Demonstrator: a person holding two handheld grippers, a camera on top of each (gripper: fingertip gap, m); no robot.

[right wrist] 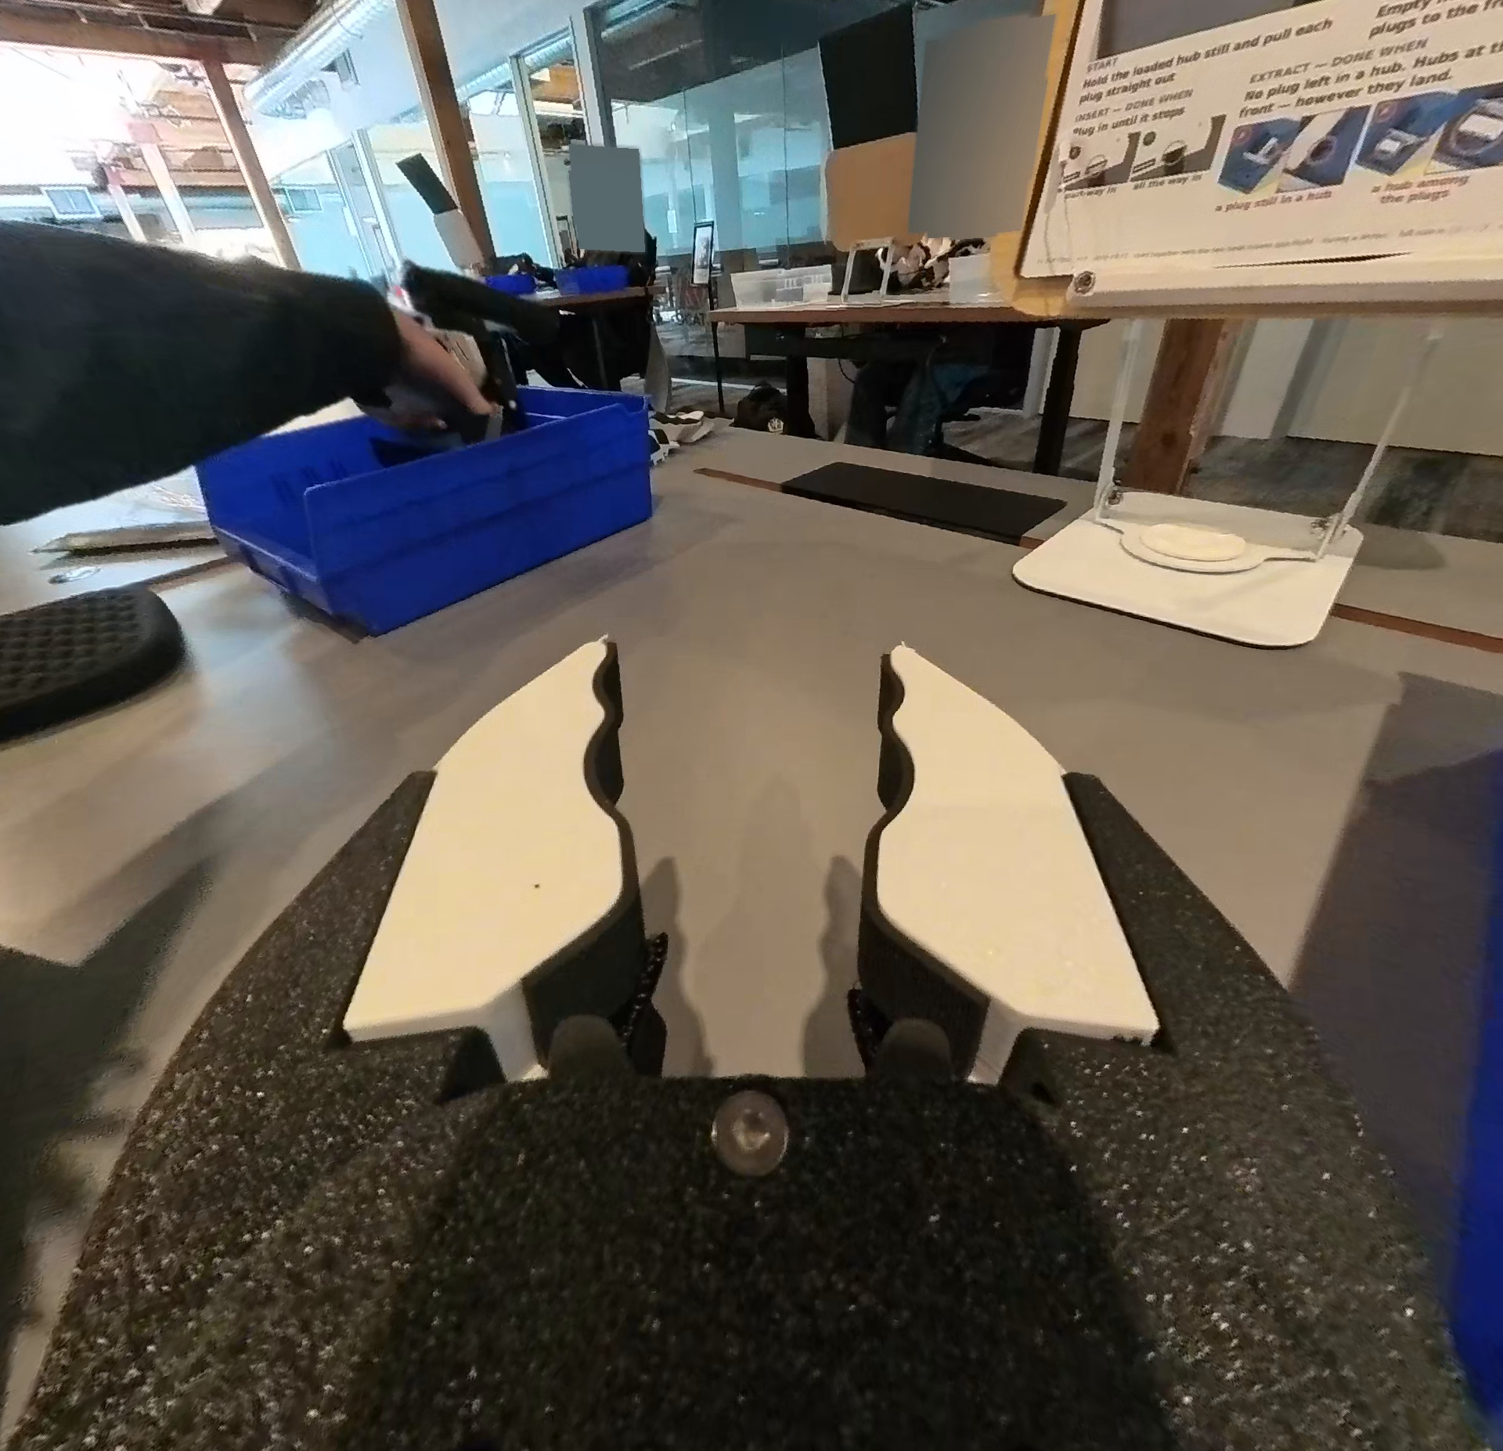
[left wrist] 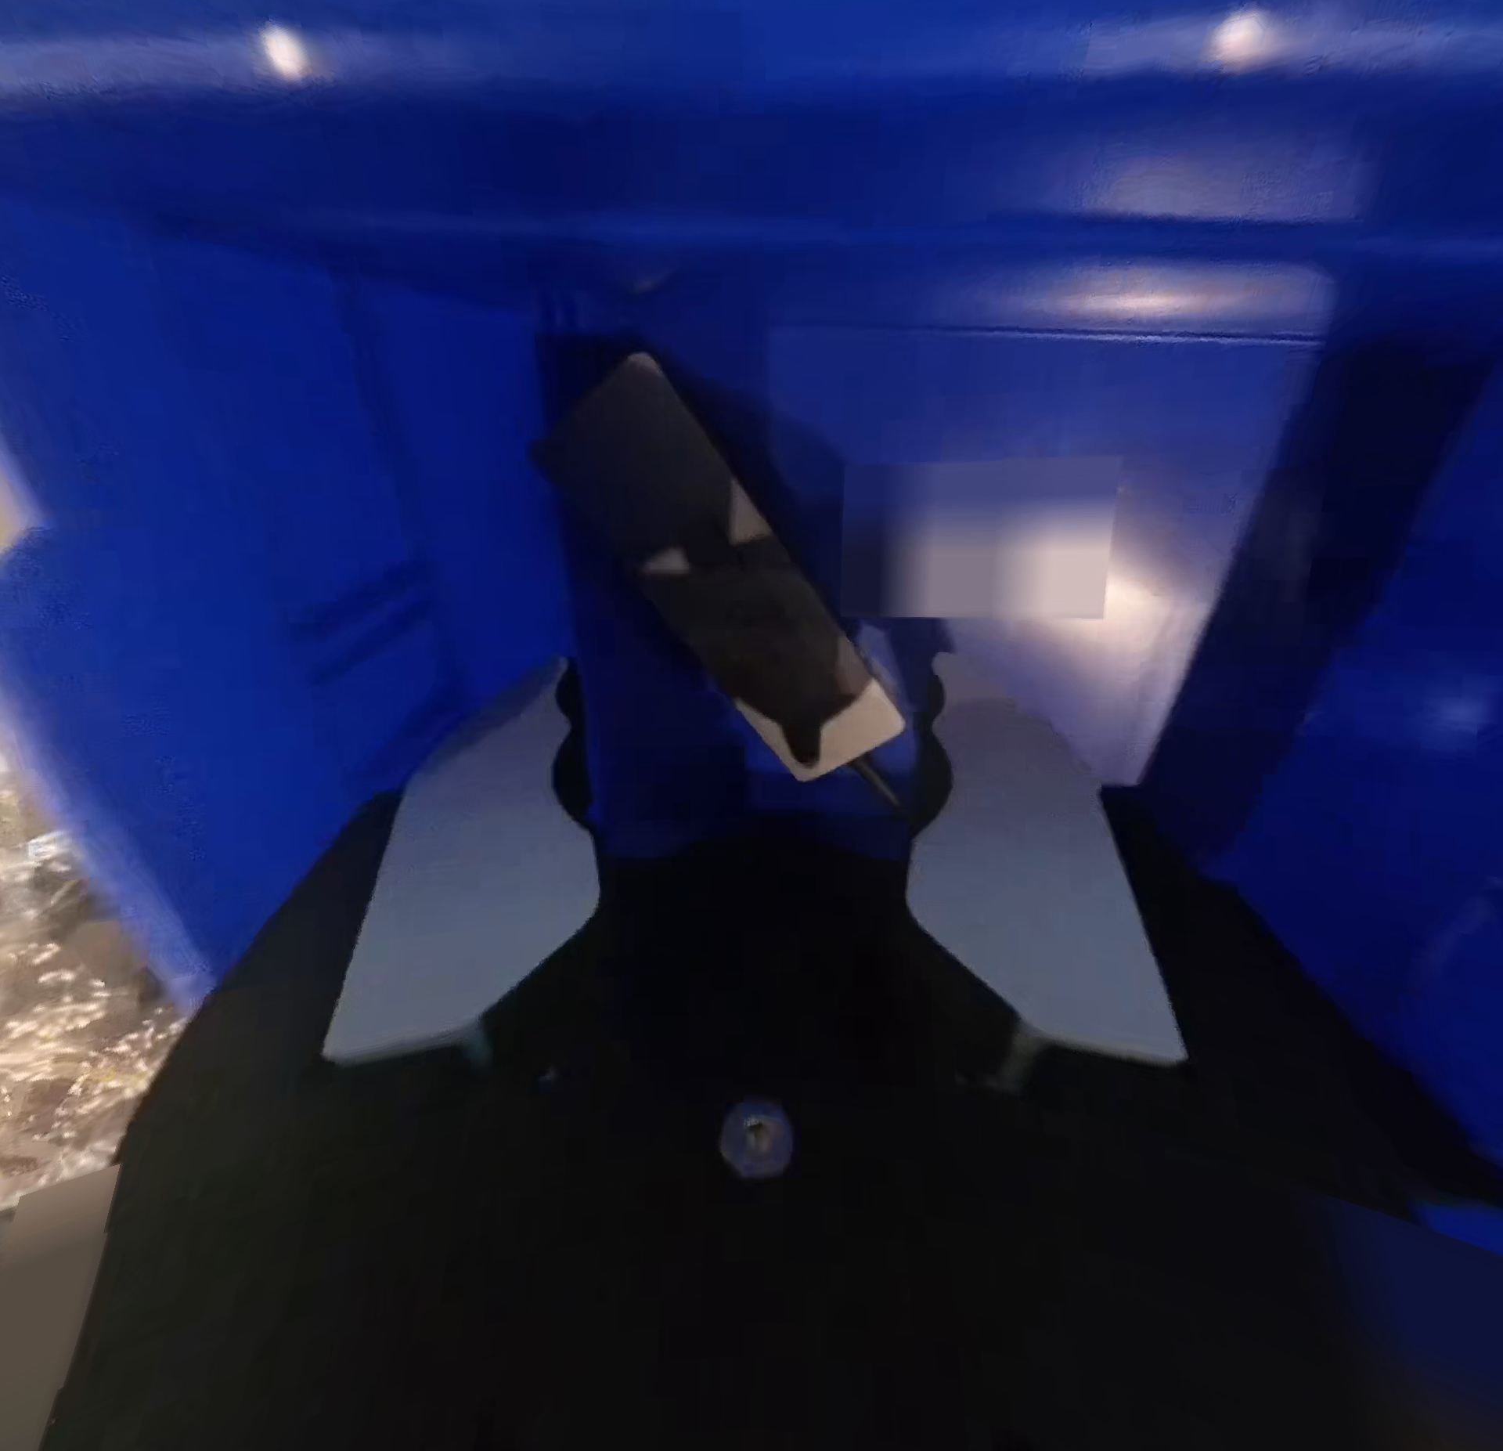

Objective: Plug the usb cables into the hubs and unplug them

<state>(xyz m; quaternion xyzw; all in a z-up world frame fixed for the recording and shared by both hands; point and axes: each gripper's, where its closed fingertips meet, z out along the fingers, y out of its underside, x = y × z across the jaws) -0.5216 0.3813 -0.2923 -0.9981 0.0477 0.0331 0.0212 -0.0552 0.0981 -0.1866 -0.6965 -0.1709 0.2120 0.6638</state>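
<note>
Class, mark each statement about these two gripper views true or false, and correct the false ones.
1. The right gripper is open and holds nothing. True.
2. The left gripper is over the white stand. False: it reaches into the blue bin.
3. A black-and-white hub lies in the bin ahead of the left fingers. True.
4. The bin sits on a red table. False: the table is grey.

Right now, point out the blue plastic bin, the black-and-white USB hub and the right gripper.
blue plastic bin point(right wrist: 455, 533): right wrist view, front wall.
black-and-white USB hub point(left wrist: 699, 549): left wrist view, dark top face.
right gripper point(right wrist: 748, 659): right wrist view, midway between open fingertips.
</note>
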